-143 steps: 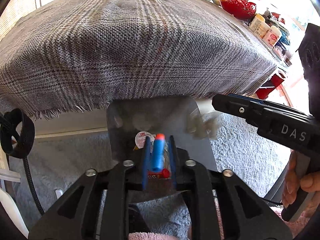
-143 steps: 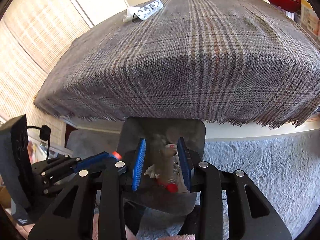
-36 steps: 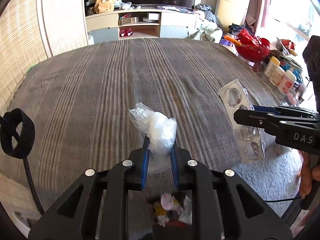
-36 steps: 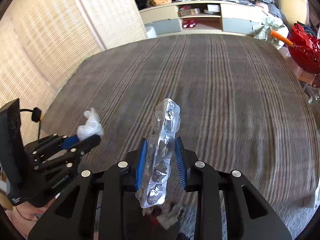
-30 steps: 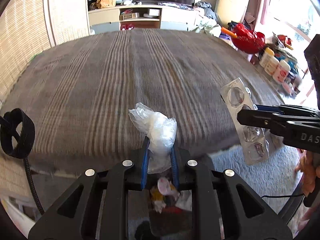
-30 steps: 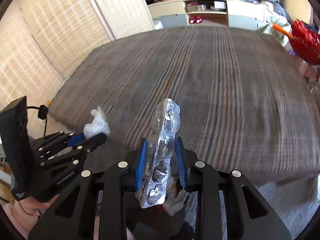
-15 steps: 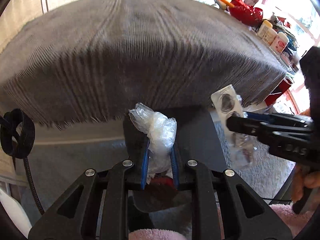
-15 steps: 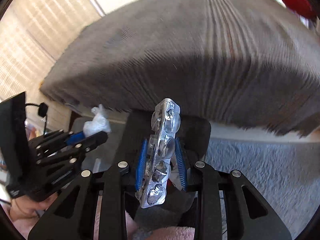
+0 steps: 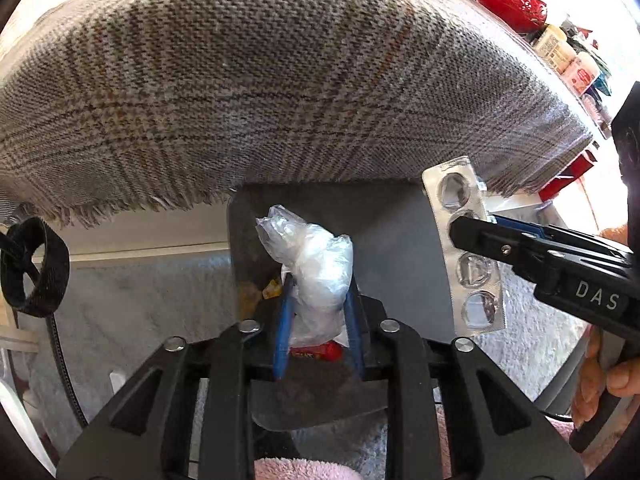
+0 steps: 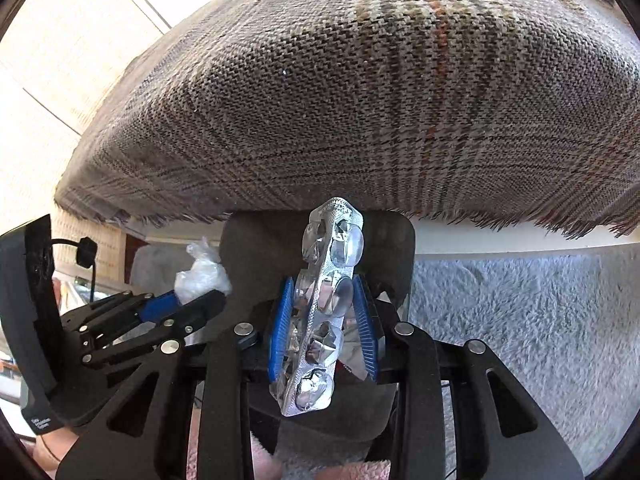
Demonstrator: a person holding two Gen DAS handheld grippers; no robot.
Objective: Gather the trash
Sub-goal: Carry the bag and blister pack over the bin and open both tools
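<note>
Both grippers have dropped from above the table [image 9: 280, 80] to over the bin [image 9: 392, 240]; left gripper [image 9: 318, 304] clamped on plastic wad [image 9: 316, 264]; right gripper [image 10: 323, 320] clamped on blister pack [image 10: 324, 312]; pack overhangs bin's rim, may fall outside.

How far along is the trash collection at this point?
Nearly finished. The bin under the table edge already holds wrappers. Over it, the left hand-held gripper grips a crumpled plastic bag and the right hand-held gripper a blister pack. Both have yet to be dropped in.
</note>
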